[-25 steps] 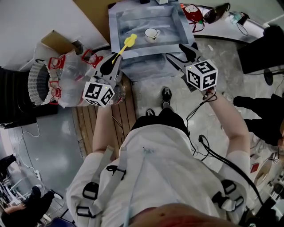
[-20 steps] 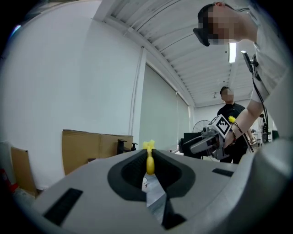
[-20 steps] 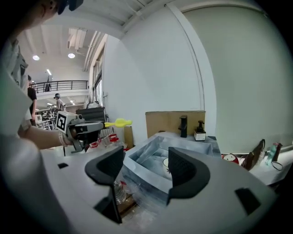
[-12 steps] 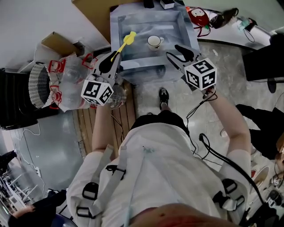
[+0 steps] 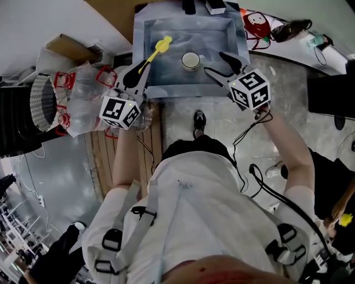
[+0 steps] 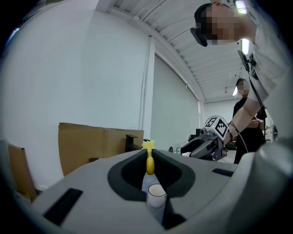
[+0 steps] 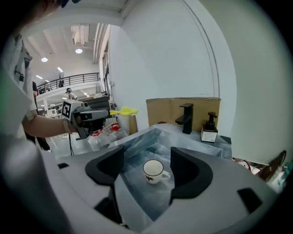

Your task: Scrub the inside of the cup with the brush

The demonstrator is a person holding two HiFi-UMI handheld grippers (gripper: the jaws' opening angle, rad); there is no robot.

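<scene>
Seen from the head, a grey sink (image 5: 183, 91) lined with clear film sits at 12 o'clock of the person, against a white wall. A tap (image 5: 188, 6) and a soap bottle (image 5: 215, 6) stand on its back rim, with cardboard (image 7: 183, 109) behind them. The floor (image 5: 183, 113) below is pale and glossy, and a strip of wooden slats (image 5: 152, 138) lies at 7 o'clock of the sink.

The cup (image 5: 191, 60) stands upright on the sink bottom, right of centre, with its handle toward 3 o'clock. It is clear of every wall, and bare bottom lies all round it.

The left gripper (image 5: 137, 75) is clamped on the brush (image 5: 158, 50). The yellow head is raised over the sink's left part, at 9 o'clock of the cup and apart from it.

The right gripper (image 5: 215, 62) hangs over the front right rim, at 4 o'clock of the cup. Its jaws are wide and opening. The cup shows in the gap between them but lies farther in, and no pad touches it.

Clear bags (image 5: 83, 94) with red handles crowd the left gripper at 9 o'clock, and a basket (image 5: 44, 100) stands beyond them. A red thing (image 5: 256, 22) lies at 2 o'clock of the sink. The sink's middle and the floor at 6 o'clock are open.
</scene>
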